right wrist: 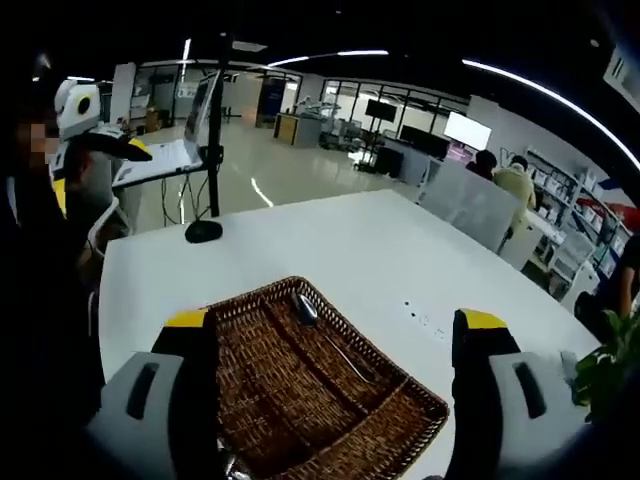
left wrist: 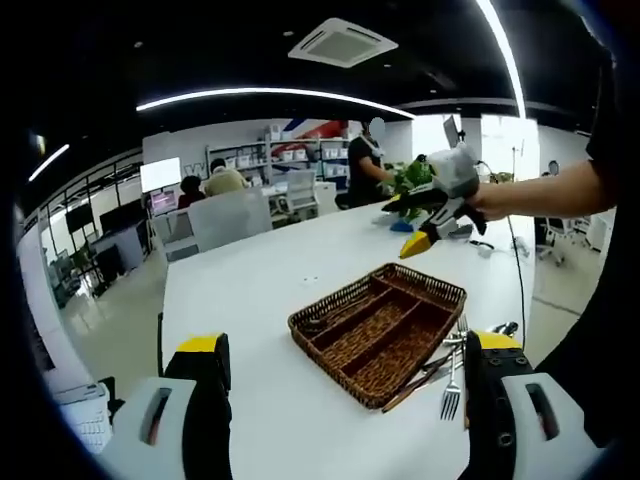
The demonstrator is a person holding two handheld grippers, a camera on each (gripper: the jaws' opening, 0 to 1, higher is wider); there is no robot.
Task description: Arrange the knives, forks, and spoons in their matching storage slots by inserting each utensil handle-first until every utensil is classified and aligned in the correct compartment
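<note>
The wicker tray is sitting on the white table, its long compartments running side by side; in the right gripper view one spoon is lying inside the tray, bowl toward the far end and handle pointing back toward the camera. In the left gripper view a fork and some other utensils are lying in a loose bunch on the table just beside the tray's near corner, touching or nearly touching its rim; which pieces are knives or spoons is hard to tell. The left gripper is hovering low over the table with its jaws spread wide apart and nothing between them, the tray sitting ahead of the gap. The right gripper is hanging over the tray, its jaws likewise parted and holding nothing; in the left gripper view it is showing raised well above the far side of the table, held out on the person's extended arm. Beyond the table, people are sitting and standing among desks, a potted plant is standing near the table's edge, and a black stand is resting on the far corner of the tabletop.
</note>
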